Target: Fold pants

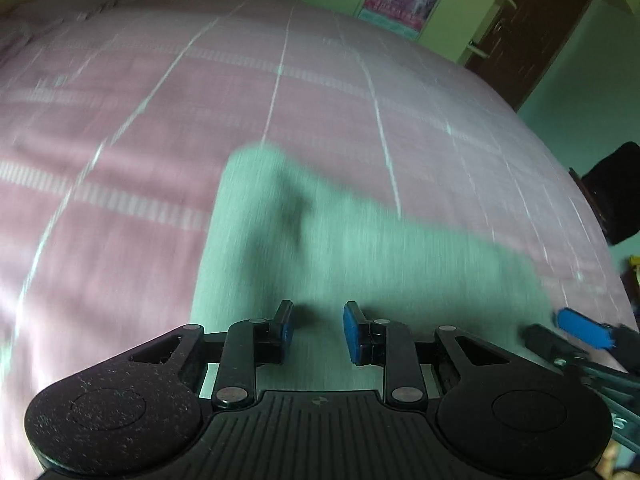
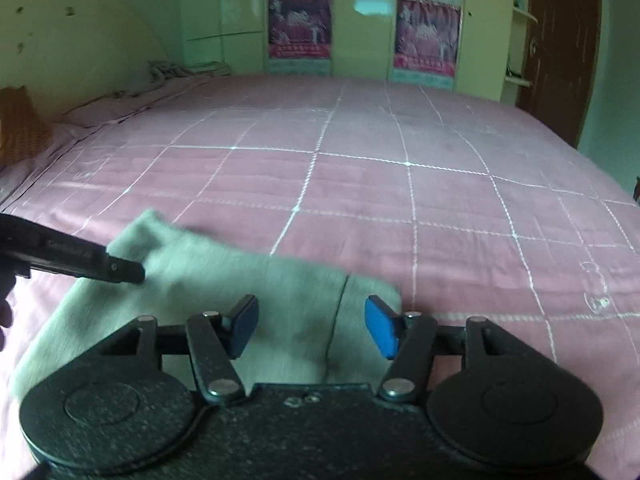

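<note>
Pants lie flat on the bed, near edge, pale green on the pink checked cover. They look already doubled into a compact wedge; a seam runs down the right part in the right wrist view

Left hand-held gripper: jaws apart by a modest gap, nothing between the pads, hovering over the cloth near its close edge. Left view is motion-blurred, so can't tell if the tips touch the fabric

Right hand-held gripper: jaws wide, empty, straddling the seam zone just above the pants. Its blue pad also shows at the right margin of the left view

Both open and side by side over the near edge, so my read is they're either lining up for the next pinch or just clear of a placed fold. Wide right opening suits taking a thick doubled edge

Judgement: fold partly done, one more fold likely to go. Risk is grabbing only the top layer, or dragging the cover up with the cloth

Background: wardrobe with posters, brown door, rumpled bedding at the far-left corner
</note>
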Demonstrator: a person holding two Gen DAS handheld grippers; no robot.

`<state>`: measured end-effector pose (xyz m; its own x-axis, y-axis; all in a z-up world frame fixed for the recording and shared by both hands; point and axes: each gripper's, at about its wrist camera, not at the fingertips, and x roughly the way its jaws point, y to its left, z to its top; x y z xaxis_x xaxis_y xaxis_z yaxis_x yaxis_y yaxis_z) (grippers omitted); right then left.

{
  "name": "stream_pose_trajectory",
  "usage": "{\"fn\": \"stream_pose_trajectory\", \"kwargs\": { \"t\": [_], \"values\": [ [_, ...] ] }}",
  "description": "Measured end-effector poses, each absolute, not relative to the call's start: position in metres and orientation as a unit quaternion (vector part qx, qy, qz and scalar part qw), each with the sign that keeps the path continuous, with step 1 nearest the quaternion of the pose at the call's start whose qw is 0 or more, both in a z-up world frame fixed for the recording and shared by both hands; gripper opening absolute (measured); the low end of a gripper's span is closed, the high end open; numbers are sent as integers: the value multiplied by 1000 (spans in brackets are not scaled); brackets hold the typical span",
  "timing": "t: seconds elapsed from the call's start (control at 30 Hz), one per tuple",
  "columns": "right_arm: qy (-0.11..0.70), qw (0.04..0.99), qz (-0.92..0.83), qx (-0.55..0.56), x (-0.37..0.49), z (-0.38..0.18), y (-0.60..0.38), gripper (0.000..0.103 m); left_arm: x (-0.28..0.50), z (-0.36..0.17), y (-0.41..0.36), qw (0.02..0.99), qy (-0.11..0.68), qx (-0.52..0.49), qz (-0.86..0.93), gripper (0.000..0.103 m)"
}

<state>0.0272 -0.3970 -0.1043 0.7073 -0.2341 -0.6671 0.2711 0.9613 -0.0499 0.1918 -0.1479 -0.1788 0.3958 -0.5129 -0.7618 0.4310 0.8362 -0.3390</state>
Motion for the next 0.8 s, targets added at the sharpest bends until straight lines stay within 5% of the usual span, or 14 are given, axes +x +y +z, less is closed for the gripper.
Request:
{"fn": "stream_pose_trajectory", "kwargs": {
  "t": [0.13, 0.33, 0.43, 0.7, 0.8],
  "values": [
    [403, 905, -136, 1, 2, -146, -389, 60, 150, -186, -133, 843, 450, -23, -294, 26],
    [352, 924, -145, 27, -15, -108, -381, 61, 120, -182, -130, 848, 443, -25, -288, 27],
    [409, 900, -149, 5, -15, -140, -380, 61, 114, -178, -134, 851, 443, -17, -282, 27],
    [339, 929, -147, 25, -34, -105, -366, 62, 101, -178, -125, 855, 441, -25, -271, 27],
    [401, 903, -152, 28, -26, -137, -369, 65, 95, -177, -131, 858, 435, -1, -273, 27]
  ]
}}
